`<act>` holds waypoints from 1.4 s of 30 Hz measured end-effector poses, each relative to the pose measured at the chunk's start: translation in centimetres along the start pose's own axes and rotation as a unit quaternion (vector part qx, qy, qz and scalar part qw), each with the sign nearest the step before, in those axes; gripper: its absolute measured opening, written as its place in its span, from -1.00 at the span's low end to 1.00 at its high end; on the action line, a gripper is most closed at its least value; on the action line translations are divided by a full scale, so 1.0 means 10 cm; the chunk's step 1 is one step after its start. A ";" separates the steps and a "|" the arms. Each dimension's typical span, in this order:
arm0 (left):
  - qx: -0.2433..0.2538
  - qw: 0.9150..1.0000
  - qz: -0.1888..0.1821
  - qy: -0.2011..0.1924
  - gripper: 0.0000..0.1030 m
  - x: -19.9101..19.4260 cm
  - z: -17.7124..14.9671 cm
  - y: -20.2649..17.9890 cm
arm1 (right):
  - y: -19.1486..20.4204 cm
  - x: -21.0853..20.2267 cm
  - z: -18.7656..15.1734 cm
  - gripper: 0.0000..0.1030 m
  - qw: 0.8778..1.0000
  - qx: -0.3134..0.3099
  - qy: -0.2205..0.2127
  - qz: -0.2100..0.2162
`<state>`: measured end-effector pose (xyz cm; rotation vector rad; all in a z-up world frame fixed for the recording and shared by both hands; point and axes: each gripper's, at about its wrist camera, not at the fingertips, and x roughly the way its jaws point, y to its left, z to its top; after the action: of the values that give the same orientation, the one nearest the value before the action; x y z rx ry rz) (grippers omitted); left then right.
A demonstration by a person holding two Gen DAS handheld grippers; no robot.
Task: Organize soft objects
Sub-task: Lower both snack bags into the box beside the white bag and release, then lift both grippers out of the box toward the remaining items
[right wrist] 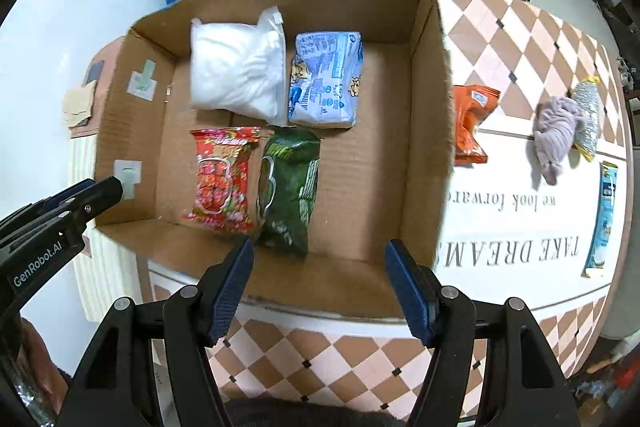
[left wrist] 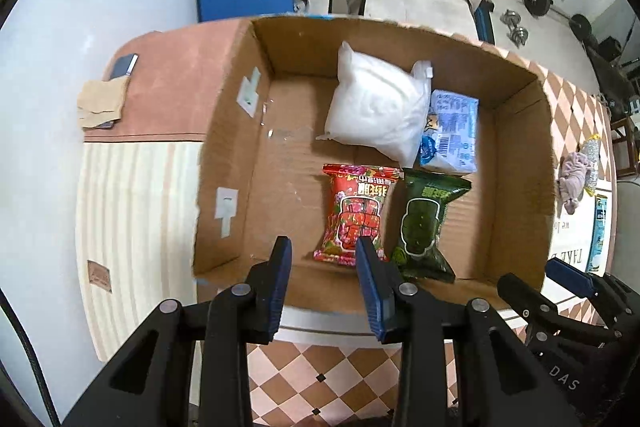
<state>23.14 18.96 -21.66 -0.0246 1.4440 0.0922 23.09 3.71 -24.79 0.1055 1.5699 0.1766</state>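
Cardboard box (right wrist: 430,131) lying open on my checkered tablecloth (right wrist: 516,39), holding four soft packs in two rows. Far row: a white plastic bag (right wrist: 236,71) touching a pale blue pack (right wrist: 326,79) printed with small text and a barcode, too fine for me to read. Near row: a red floral packet (right wrist: 222,179) with Chinese characters I cannot make out, just beside a dark green packet (right wrist: 290,191).

My left gripper (left wrist: 324,247) hangs over the near wall of the box with its blue pads apart and nothing between them; the red floral packet (left wrist: 356,211) lies beyond its right finger. "GenRobot.AI" is printed on its body in the right wrist view. My right gripper (right wrist: 320,251) is likewise spread wide and empty, above the near wall in front of the dark green packet.

Outside the box, on the cloth to the right: an orange packet (right wrist: 472,123) close against the box wall, a crumpled lilac cloth (right wrist: 556,131) touching a silver scrubber (right wrist: 586,111), and a long blue sachet (right wrist: 602,219). The cloth reads "TAKE DREAMS" and "we look forwar", upside down to me.
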 end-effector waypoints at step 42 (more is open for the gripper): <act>0.108 0.988 0.023 -0.108 0.93 -0.95 -0.07 -1.44 | -1.25 -1.17 -0.55 1.00 0.989 0.084 -0.118 -0.002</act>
<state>22.37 4.06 -12.94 0.1922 1.2304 -0.0244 18.28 -10.94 -15.50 0.2474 1.3470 0.0264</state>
